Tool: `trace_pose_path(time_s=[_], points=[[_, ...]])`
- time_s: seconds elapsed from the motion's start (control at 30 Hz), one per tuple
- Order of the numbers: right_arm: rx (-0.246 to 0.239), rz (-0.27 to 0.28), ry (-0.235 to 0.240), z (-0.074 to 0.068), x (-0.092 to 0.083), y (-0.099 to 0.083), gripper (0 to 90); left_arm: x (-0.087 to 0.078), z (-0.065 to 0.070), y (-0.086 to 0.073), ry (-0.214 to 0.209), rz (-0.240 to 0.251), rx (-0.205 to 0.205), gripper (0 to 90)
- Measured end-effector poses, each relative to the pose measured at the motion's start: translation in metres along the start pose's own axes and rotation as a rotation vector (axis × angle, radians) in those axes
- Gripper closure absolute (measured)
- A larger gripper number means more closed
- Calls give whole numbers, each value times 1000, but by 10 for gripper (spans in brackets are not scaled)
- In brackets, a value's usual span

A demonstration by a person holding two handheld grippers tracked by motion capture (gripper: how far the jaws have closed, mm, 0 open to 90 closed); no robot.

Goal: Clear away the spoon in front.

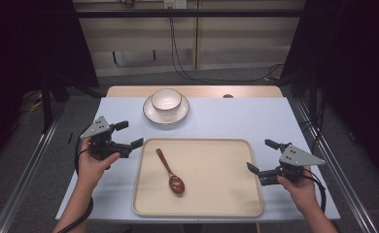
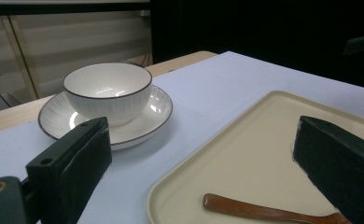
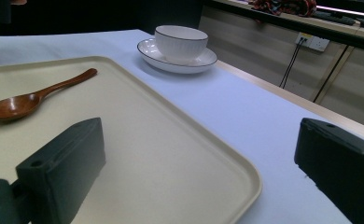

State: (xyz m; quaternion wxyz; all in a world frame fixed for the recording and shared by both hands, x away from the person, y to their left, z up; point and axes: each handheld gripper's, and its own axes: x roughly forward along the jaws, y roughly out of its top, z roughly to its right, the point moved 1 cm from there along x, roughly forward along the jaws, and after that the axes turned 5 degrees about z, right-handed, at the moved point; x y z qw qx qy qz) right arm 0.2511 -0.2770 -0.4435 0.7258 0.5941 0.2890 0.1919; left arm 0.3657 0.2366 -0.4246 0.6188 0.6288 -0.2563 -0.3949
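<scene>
High view: the left tool (image 1: pixel 128 134) sits released at the tray's (image 1: pixel 226 204) left rim, the right tool (image 1: pixel 262 155) released at its right rim. The spoon (image 1: pixel 170 171) lies on the tray between them, nearer the left tool.

Left gripper view: the jaws stand wide apart; the spoon (image 2: pixel 264 212) lies low between them, the bowl (image 2: pixel 108 91) on its plate (image 2: pixel 147 119) ahead.

Right gripper view: the jaws gape over the tray's (image 3: pixel 236 172) corner and the surface (image 3: pixel 245 109); the spoon (image 3: pixel 35 98) lies ahead-left.
</scene>
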Motion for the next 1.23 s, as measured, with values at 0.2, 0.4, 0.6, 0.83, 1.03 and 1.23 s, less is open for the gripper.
trace_pose_path(time_s=[0.2, 0.4, 0.6, 0.83, 1.03, 1.23], points=[[9, 0, -1, 1, 0, 0, 14, -7, -5, 0, 20, 11, 0, 45], [16, 2, -9, 1, -1, 0, 13, -13, -11, -1, 34, 16, -9, 45], [19, 3, -9, 2, -1, 0, 12, -19, -17, -4, 35, 9, -8, 46], [25, -1, -14, 3, -1, -1, 11, -20, -19, -6, 55, 20, -13, 45], [28, -7, -14, 4, 0, -1, 11, -23, -21, -7, 58, 18, -15, 45], [29, -8, -12, 5, 1, -2, 11, -23, -22, -10, 58, 17, -27, 38]])
